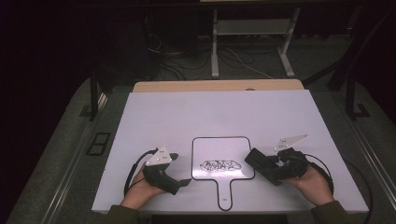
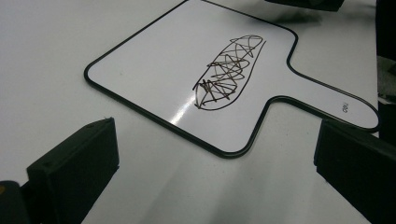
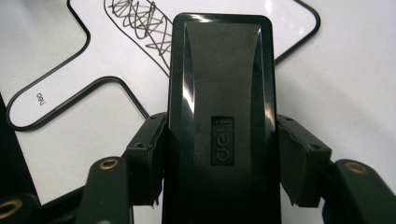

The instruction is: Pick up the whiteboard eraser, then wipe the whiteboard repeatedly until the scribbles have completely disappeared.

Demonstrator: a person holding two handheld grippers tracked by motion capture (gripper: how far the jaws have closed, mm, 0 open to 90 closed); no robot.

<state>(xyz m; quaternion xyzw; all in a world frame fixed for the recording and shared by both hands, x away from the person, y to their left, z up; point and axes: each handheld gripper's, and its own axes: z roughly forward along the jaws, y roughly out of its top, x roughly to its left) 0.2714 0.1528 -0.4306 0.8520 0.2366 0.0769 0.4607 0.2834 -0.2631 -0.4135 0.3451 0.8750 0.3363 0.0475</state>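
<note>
Gripping a black eraser point(image 3: 219, 121), the right gripper point(image 1: 261, 164) has its jaws clamped on both long sides of it, and you can read the "deli" logo on top in the right gripper view. From the high view the eraser point(image 1: 262, 164) sits just off the right edge of the small whiteboard point(image 1: 223, 140), pointing in toward it, held low over the table point(image 1: 215, 112).

The whiteboard is a paddle-shaped one with a black rim and a handle facing the person, lying flat in the middle of the near side of the white table. There's a dark scribble point(image 1: 219, 165) on it, an oval outline filled with zigzag lines, near the bottom of the writing area.

The left gripper point(image 1: 183, 183) rests on the table just left of the board, jaws spread apart with nothing between them, aimed at the board's lower left corner point(image 2: 233, 151).
</note>
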